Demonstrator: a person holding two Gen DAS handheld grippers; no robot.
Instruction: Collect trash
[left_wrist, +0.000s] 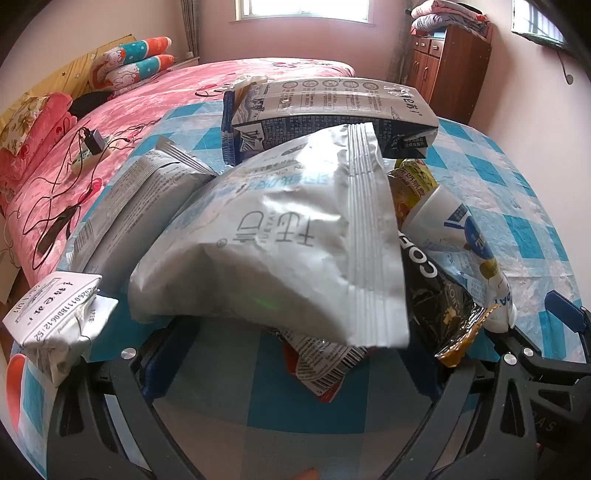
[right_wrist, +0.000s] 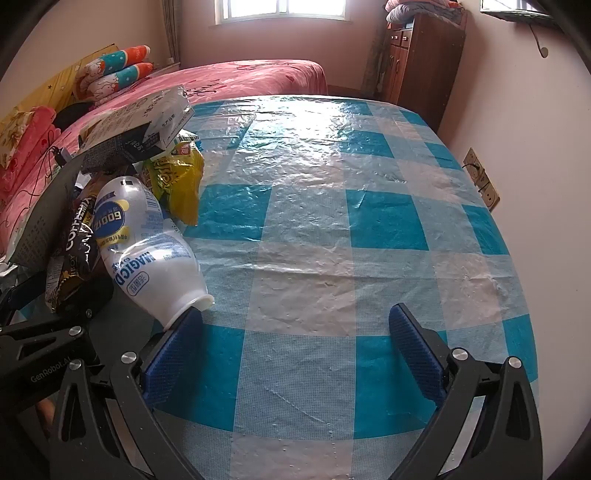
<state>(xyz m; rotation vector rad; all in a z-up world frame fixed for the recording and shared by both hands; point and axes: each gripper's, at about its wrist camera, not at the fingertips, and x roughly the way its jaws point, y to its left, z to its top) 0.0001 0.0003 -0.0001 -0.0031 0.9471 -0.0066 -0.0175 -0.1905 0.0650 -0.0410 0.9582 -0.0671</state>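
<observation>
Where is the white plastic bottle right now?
The white bottle lies on its side at the right edge of the trash pile, beside the black coffee packet, its mouth by the right tongs' left finger.

Black tongs (right_wrist: 295, 354), blue dotted pads (right_wrist: 415, 354), silver screws, "GenRobot.AI" marking

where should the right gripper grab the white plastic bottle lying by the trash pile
Grip the white bottle across its narrow neck end, just above the open mouth, which lies beside the right gripper's left finger. Come from the open checkered tablecloth side. The bottle lies tilted against the coffee packet, its wider body wedged into the pile, so the neck is probably the freest, slimmest part.
</observation>
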